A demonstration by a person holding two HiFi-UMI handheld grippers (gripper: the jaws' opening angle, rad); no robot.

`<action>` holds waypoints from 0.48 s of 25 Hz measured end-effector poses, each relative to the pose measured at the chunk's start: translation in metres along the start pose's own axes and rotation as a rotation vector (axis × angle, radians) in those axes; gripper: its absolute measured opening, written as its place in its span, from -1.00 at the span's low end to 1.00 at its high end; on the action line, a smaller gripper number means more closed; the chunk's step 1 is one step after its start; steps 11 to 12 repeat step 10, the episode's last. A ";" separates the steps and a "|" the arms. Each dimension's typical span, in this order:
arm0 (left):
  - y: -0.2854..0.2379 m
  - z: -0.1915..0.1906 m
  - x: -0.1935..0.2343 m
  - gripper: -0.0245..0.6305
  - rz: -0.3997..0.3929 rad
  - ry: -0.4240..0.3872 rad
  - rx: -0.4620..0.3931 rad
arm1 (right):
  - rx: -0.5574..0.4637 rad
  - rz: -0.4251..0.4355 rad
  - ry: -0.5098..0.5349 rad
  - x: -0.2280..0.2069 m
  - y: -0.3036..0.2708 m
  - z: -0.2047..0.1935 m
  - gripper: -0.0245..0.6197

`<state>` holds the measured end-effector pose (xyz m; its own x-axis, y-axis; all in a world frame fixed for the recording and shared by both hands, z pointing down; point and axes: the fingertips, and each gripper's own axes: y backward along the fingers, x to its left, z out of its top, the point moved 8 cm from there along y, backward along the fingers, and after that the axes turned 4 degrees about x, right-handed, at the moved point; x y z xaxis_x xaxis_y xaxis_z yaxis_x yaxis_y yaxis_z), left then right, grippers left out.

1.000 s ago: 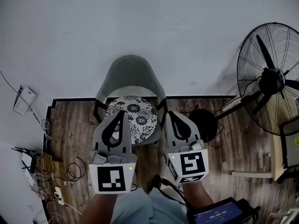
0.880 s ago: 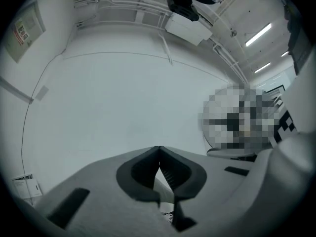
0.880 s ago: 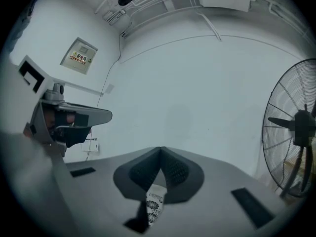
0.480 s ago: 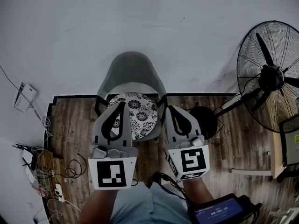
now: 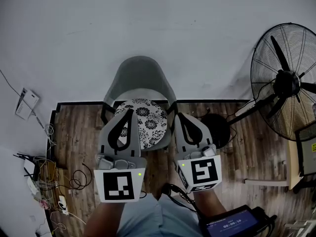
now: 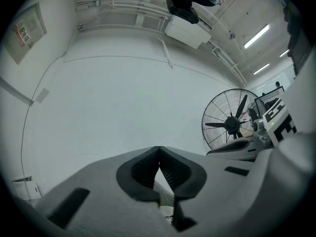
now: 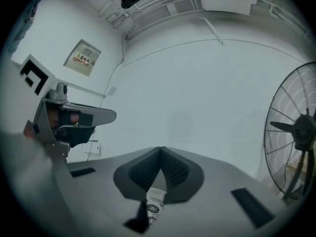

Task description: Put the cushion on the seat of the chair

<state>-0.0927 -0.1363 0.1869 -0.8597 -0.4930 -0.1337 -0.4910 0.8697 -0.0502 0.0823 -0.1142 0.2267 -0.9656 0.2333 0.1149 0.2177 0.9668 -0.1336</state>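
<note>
Nearest, the left hand-held gripper (image 5: 129, 111) and the right hand-held gripper (image 5: 178, 116) are held side by side and level in front of the chair. Each one's jaws are pressed fully together with nothing between them, as each gripper's own view confirms. Just beyond and below their tips, the cushion (image 5: 147, 123) already lies on the seat of the chair (image 5: 140, 75), with the left tip overlapping it in the head view and the right one just beside its edge. By my reading the placing is done, and what is left is to check it. The near rim is partly hidden behind the grippers, so see that it does not overhang the front of the seat. If it does, nudge the rim toward the backrest with a closed tip rather than re-gripping, then draw both tools straight back without dragging the fabric. The cushion is round, so it has no long axis. It lies flat with its flowered face up. The backrest stands toward the wall (image 5: 158, 23), and the seat opens toward the person.
</note>
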 end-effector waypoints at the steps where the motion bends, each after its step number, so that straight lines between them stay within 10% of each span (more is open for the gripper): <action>1: 0.000 0.000 0.001 -0.90 0.001 0.003 0.002 | -0.001 0.001 0.001 0.001 0.000 0.000 -0.91; 12: -0.001 -0.001 0.000 -0.90 -0.005 -0.001 -0.002 | -0.005 -0.005 0.012 0.001 -0.001 0.000 -0.91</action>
